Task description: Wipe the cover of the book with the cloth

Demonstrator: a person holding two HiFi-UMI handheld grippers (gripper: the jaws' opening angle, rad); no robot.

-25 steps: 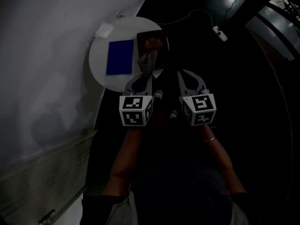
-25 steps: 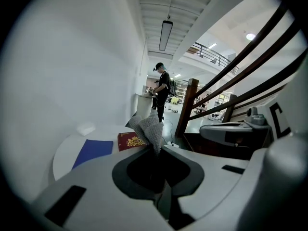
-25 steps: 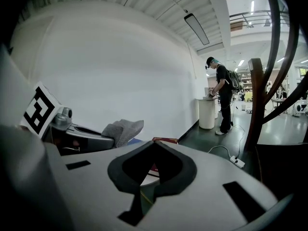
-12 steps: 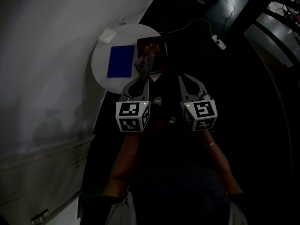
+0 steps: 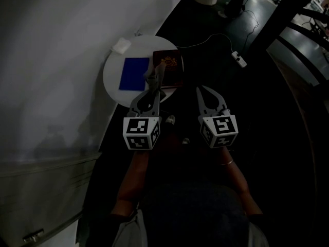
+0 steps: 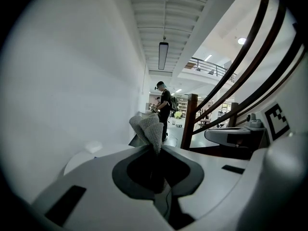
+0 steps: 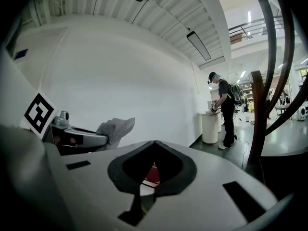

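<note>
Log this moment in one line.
left gripper: shut on cloth | right gripper: shut, empty | book: on round table, cloth at its left edge

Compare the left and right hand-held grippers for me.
The left hand-held gripper is shut on the grey cloth; the right hand-held gripper is shut on nothing. The left one's tips reach over the white round table; the right one hangs beside it. Both point forward, jaws together.
</note>
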